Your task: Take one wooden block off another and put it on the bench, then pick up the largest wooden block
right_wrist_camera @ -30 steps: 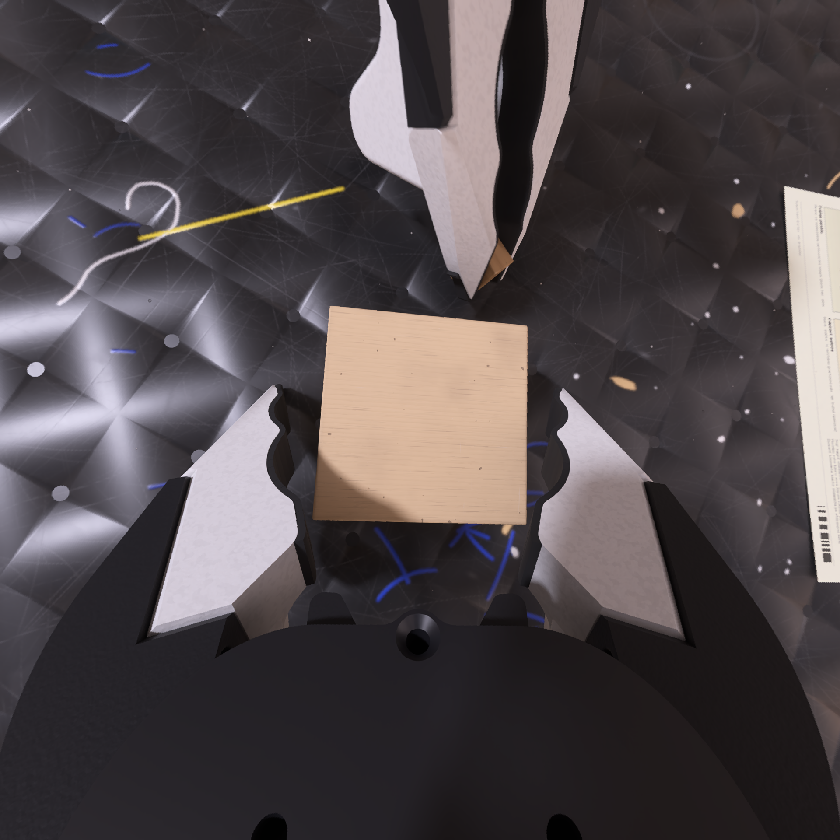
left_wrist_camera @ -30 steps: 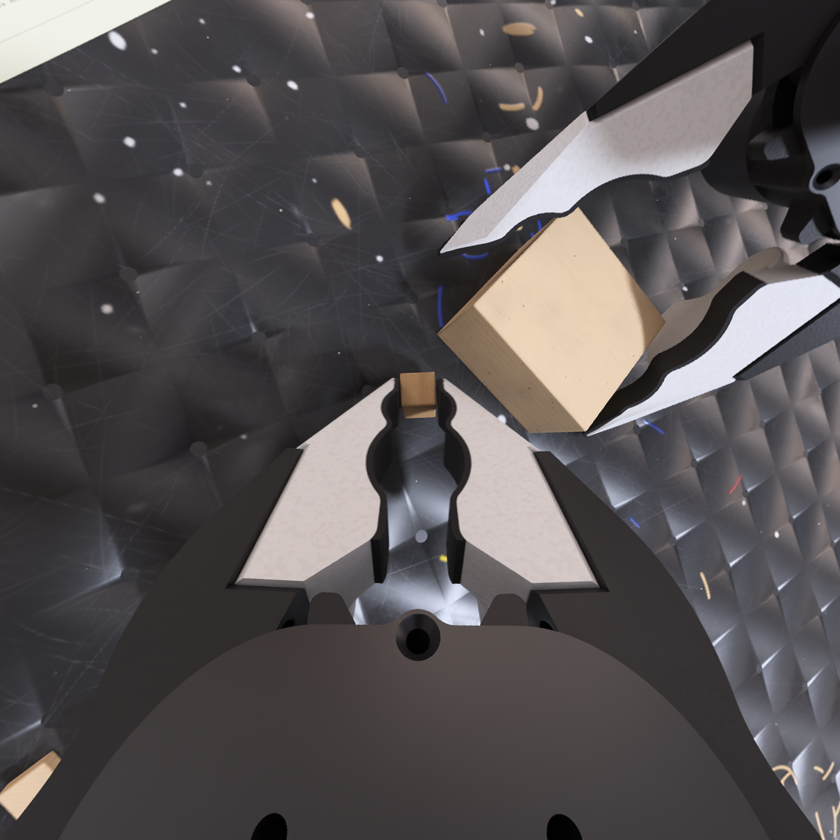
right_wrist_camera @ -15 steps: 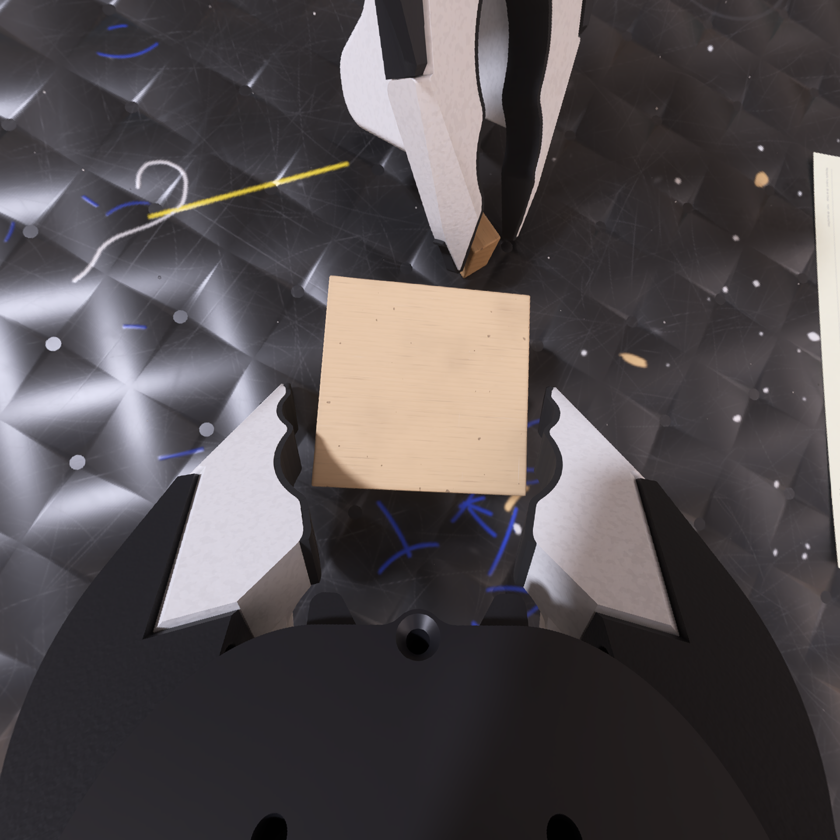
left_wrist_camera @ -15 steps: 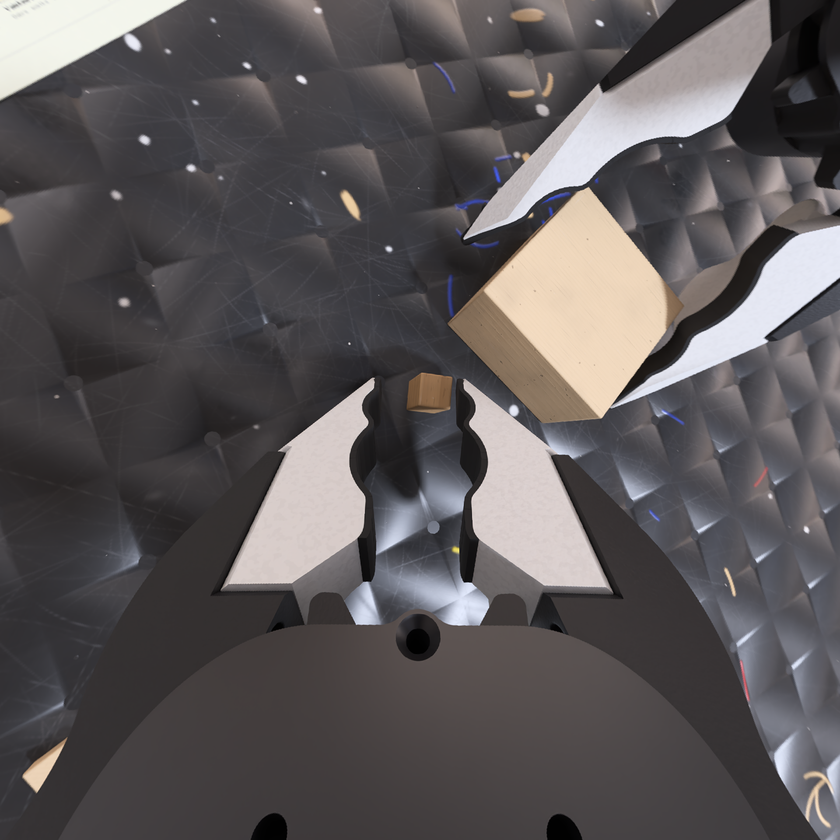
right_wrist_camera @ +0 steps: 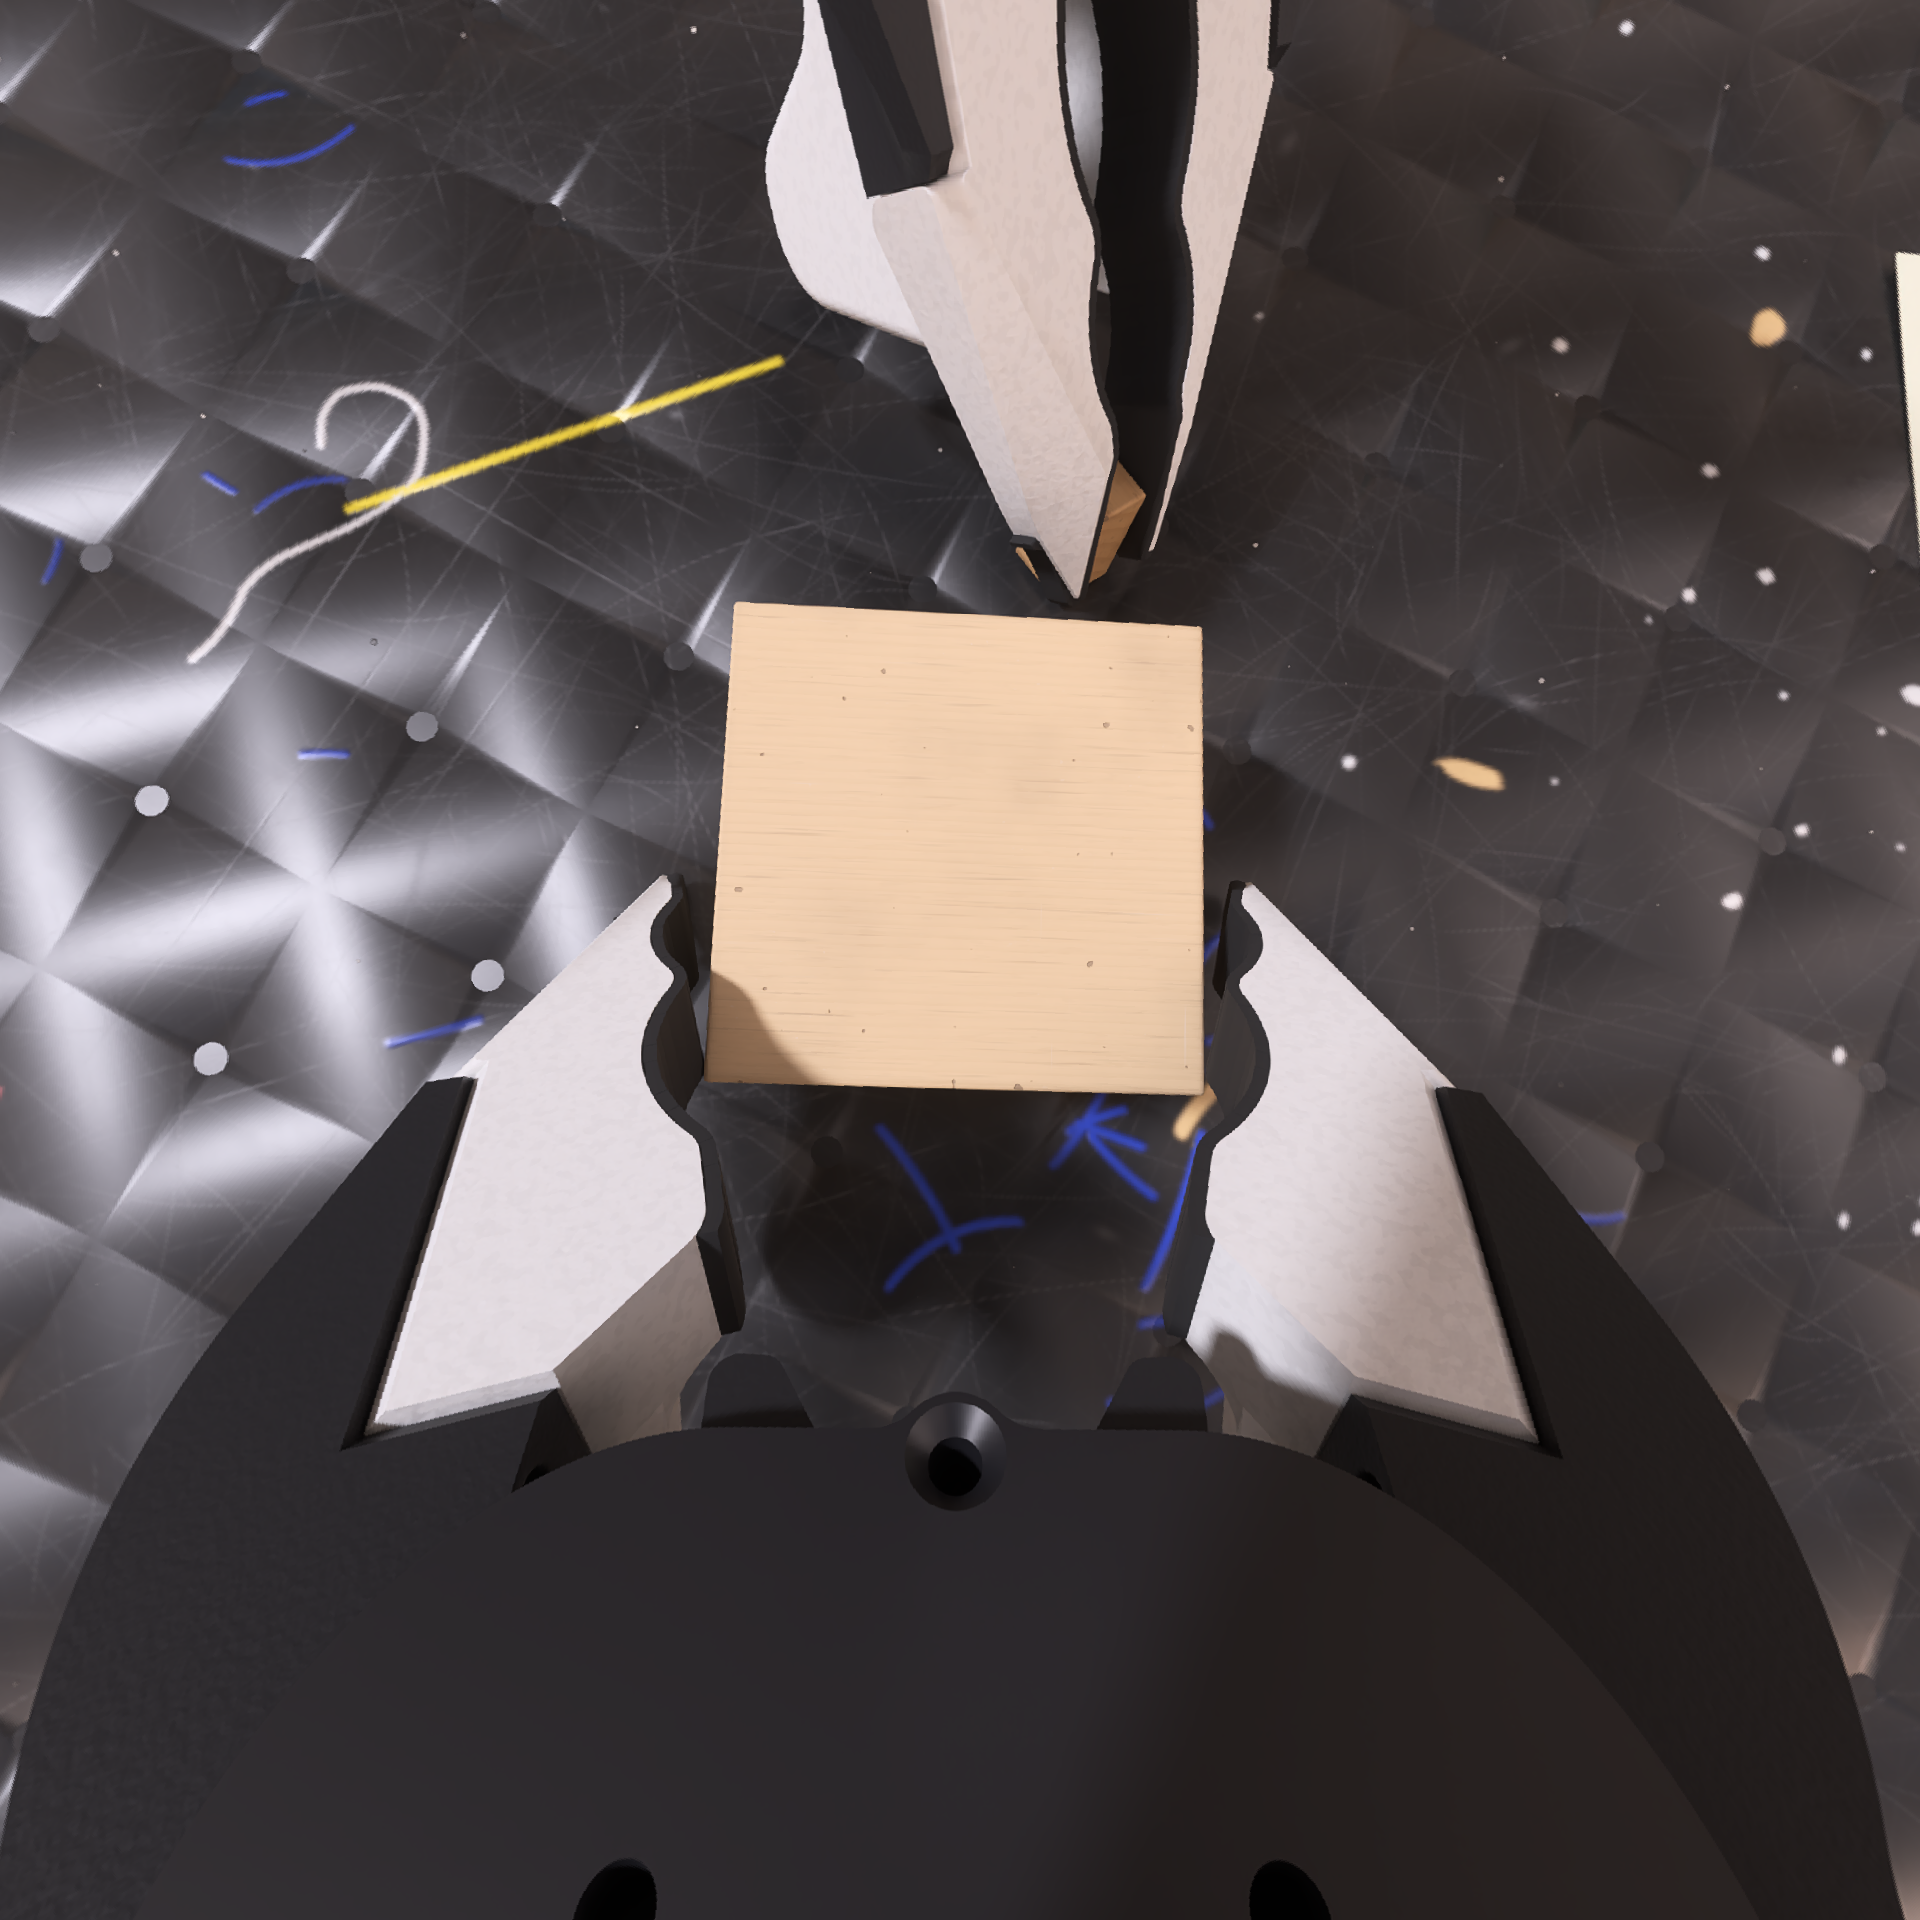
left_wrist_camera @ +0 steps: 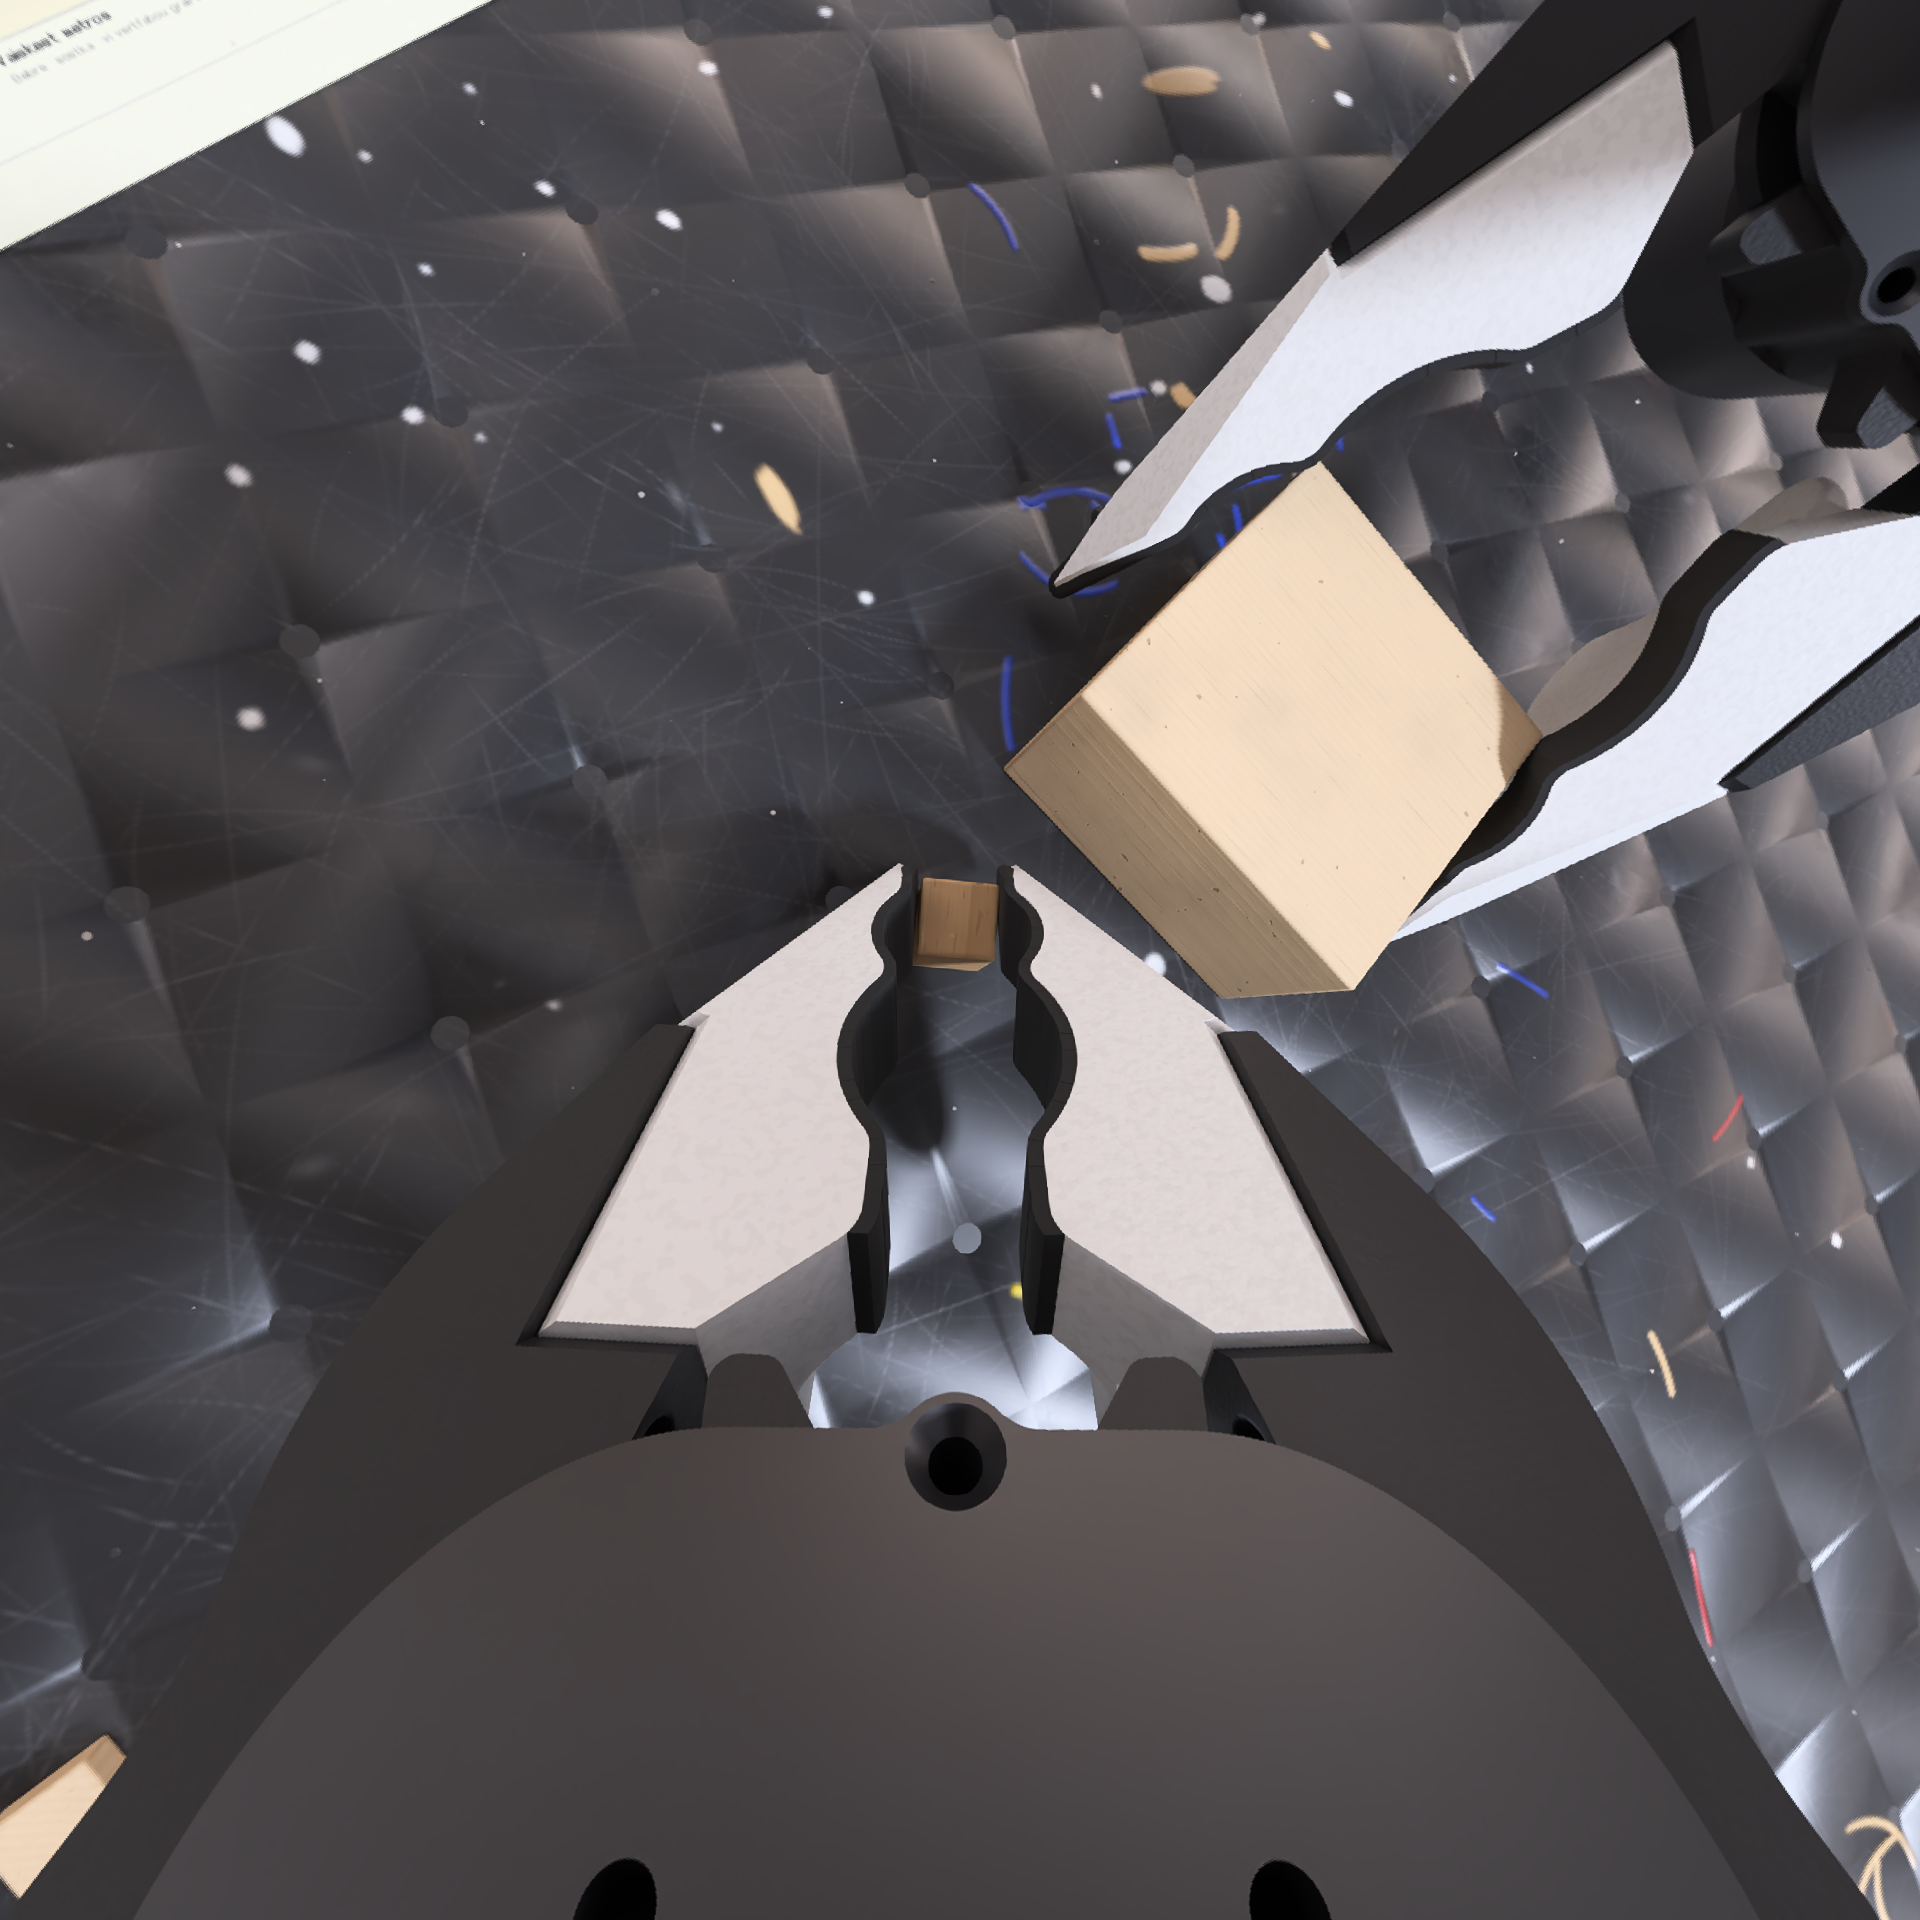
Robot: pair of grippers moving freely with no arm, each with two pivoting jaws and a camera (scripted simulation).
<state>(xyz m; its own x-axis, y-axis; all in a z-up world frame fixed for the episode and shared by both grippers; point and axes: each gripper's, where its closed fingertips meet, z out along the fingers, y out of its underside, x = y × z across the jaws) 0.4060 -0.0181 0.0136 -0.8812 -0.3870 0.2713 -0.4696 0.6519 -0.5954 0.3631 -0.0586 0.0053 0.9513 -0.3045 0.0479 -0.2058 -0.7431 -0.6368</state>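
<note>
Blocks: two in play, both pale wood, plus a third wooden block [left_wrist_camera: 52,1813] at the lower left edge of the left wrist view, lying on the bench
Large block: large wooden cube [right_wrist_camera: 956,847] sits between the fingers of the right gripper [right_wrist_camera: 956,987], which straddle its two opposite side faces; whether it is lifted clear of the bench cannot be told
Right gripper state: fingers spread wide to the cube's width, pads at or just beside the side faces; firm contact cannot be confirmed from either view
Small block: small wooden cube [left_wrist_camera: 954,920] is pinched at the very tips of the left gripper [left_wrist_camera: 954,914]
Left gripper state: fingers nearly closed, only the small cube between them
Handling, large cube: judged rigid, light, smooth-faced; flat parallel sides suit a square grip at mid-height, and an off-centre hold risks it twisting
Handling, small cube: judged very light, stiff; a tip-only hold gives little margin, so it could slip out
Bench: dark quilted metal bench [left_wrist_camera: 416,727], scattered with specks, chips and coloured scraps
Paper: pale printed sheet [left_wrist_camera: 156,73] at far corner
Containers: none in view
</note>
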